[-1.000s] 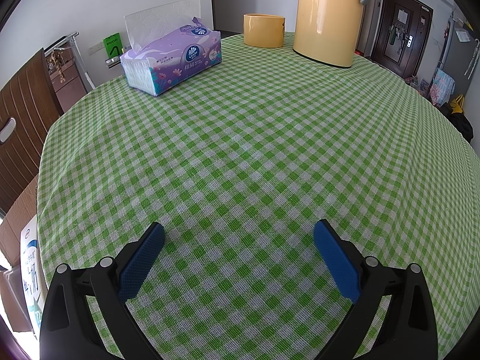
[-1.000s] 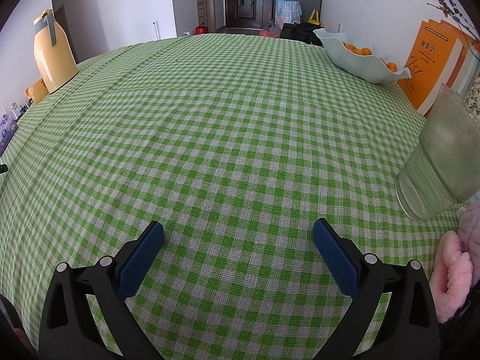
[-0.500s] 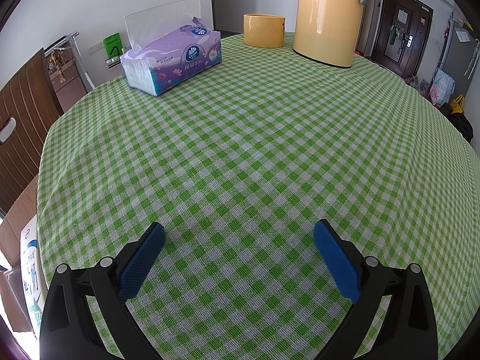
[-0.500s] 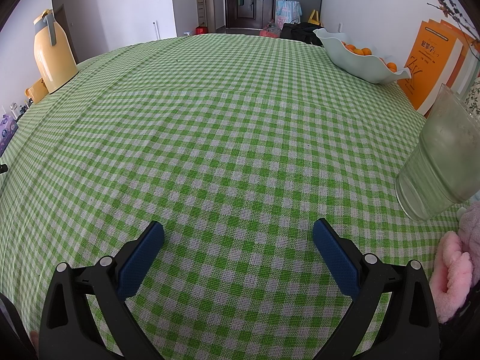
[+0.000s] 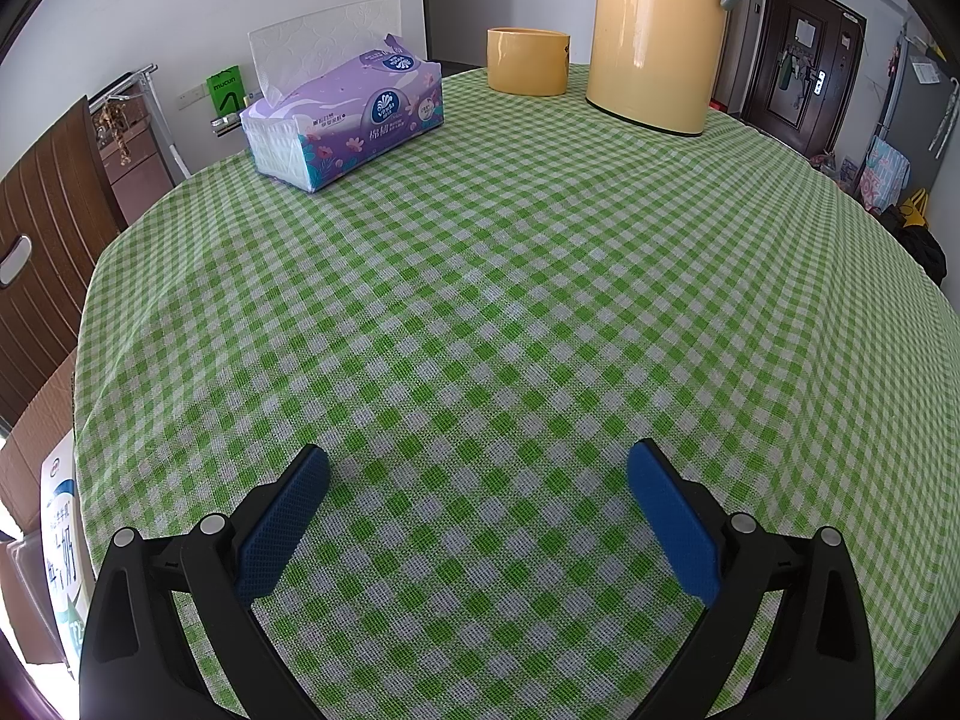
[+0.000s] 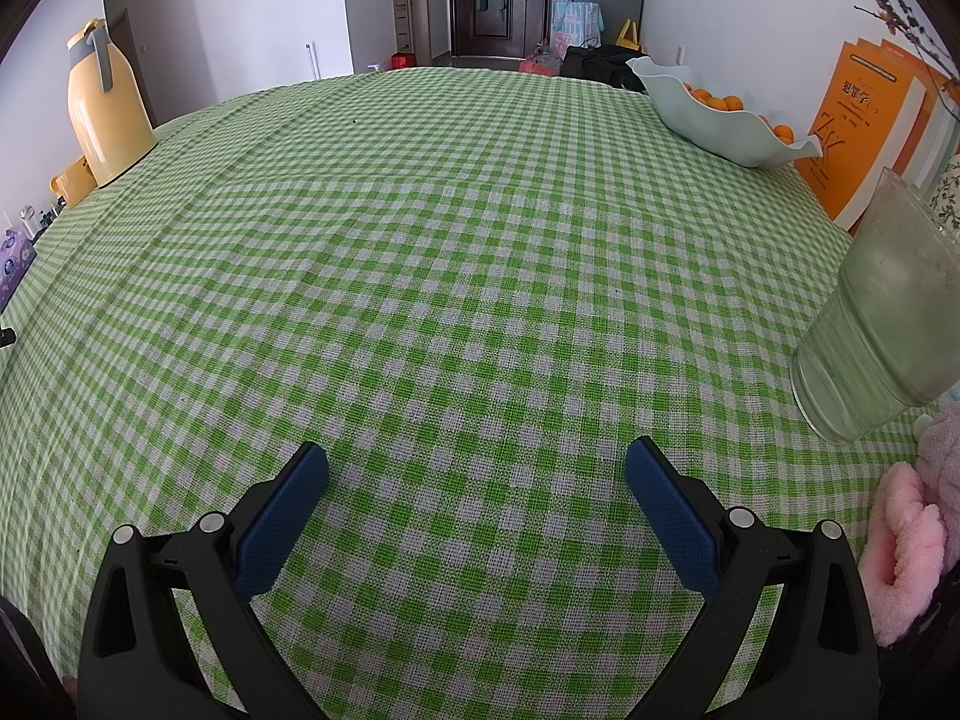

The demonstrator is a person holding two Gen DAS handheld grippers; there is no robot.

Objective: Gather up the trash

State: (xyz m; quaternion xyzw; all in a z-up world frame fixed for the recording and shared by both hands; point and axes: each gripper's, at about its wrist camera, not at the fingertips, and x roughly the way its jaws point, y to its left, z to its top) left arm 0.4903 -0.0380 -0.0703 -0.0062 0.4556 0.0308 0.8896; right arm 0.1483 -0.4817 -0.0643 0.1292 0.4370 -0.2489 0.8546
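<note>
Nothing seems changed: left gripper (image 5: 478, 465) and right gripper (image 6: 477, 463) jaws remain apart over the tablecloth (image 5: 510, 276).

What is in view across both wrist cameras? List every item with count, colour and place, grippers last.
tablecloth: one, green and white check, covers the round table
tissue pack: one, purple, far left, a sheet sticking up
cup: one, yellow, far edge beside the jug
thermos jug: one, yellow, grey handle, far edge
fruit bowl: one, pale green, holds oranges, far right
books: several, orange, upright, right edge
glass tumbler: one, clear, near right
fluffy item: one, pink, right edge
left gripper: one, black, blue pads, open, empty
right gripper: one, black, blue pads, open, empty
</note>
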